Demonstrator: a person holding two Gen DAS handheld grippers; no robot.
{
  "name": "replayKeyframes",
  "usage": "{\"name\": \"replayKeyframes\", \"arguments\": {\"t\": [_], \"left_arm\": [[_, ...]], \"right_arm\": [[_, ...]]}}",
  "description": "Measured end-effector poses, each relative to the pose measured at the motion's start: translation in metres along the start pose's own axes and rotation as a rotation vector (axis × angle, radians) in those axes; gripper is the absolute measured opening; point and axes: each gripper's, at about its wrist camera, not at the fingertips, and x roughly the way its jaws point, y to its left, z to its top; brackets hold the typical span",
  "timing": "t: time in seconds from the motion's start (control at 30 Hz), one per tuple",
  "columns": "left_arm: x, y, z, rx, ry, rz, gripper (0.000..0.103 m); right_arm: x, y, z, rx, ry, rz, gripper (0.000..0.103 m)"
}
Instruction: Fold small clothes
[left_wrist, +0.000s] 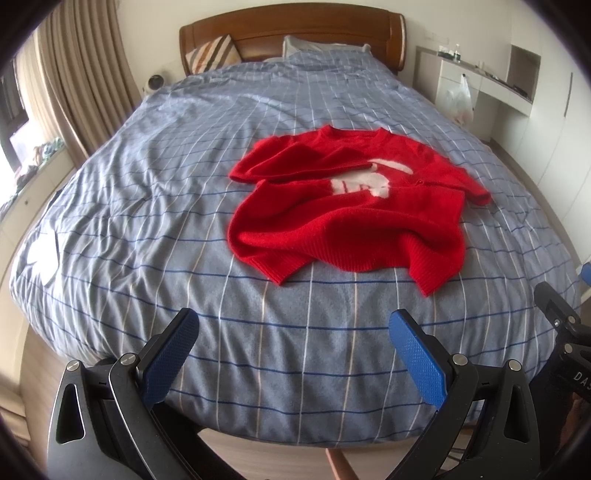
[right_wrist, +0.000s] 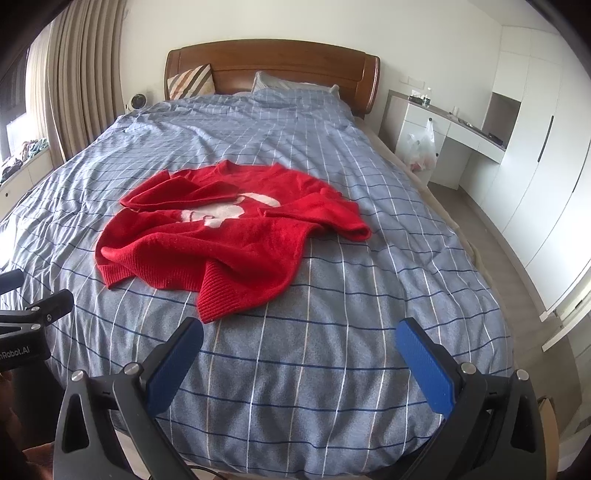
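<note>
A red sweater (left_wrist: 347, 206) lies crumpled on the bed (left_wrist: 147, 206), near the middle, on the blue checked cover. One sleeve is folded over its white picture. The left claw (left_wrist: 293, 332) hangs over the foot of the bed with its two blue fingers wide apart and nothing between them. The right claw (right_wrist: 299, 339) hangs there too, fingers spread wide and holding nothing. Both are near the sweater's bottom edge but not touching it. A striped pillow (right_wrist: 190, 83) leans on the wooden headboard (right_wrist: 273, 62).
</note>
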Motion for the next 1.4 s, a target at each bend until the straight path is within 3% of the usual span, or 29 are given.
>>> {"name": "replayKeyframes", "arguments": {"t": [1.03, 1.23, 1.3, 1.4], "left_arm": [[0.012, 0.000, -0.001, 0.000, 0.015, -0.003, 0.103], [0.072, 0.055, -0.009, -0.121, 0.098, -0.046, 0.102], [0.095, 0.071, -0.010, -0.163, 0.125, -0.084, 0.102], [0.124, 0.081, -0.008, -0.224, 0.162, -0.202, 0.099]], "right_arm": [[0.007, -0.002, -0.002, -0.006, 0.005, -0.017, 0.103], [0.045, -0.027, -0.016, 0.105, 0.032, 0.183, 0.103], [0.067, -0.030, -0.023, 0.160, 0.076, 0.307, 0.103], [0.102, -0.026, -0.030, 0.279, 0.159, 0.522, 0.103]]}}
